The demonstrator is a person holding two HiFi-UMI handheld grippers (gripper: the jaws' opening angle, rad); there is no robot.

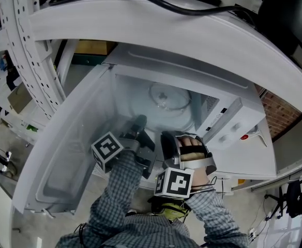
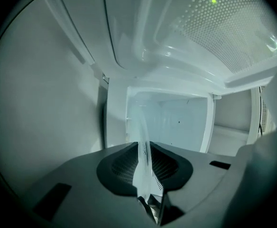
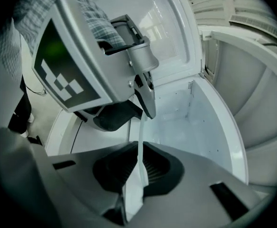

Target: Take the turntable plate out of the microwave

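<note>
The clear glass turntable plate [image 1: 169, 98] sits tilted in the open microwave's cavity [image 1: 140, 87], its near rim toward me. My left gripper [image 1: 139, 122] reaches into the cavity's front left. In the left gripper view the plate's rim [image 2: 142, 127] stands edge-on between the pads, which press on it. My right gripper [image 1: 167, 138] is beside it to the right. In the right gripper view the same rim [image 3: 133, 189] runs up between its pads, which are shut on it. The left gripper [image 3: 136, 113] clamps that rim just ahead.
The microwave door [image 1: 63, 154] hangs open to the left, close beside my left arm. The control panel [image 1: 233, 133] with a red button is on the right. A white shelf frame [image 1: 32, 50] and a black cable [image 1: 161, 4] arch overhead.
</note>
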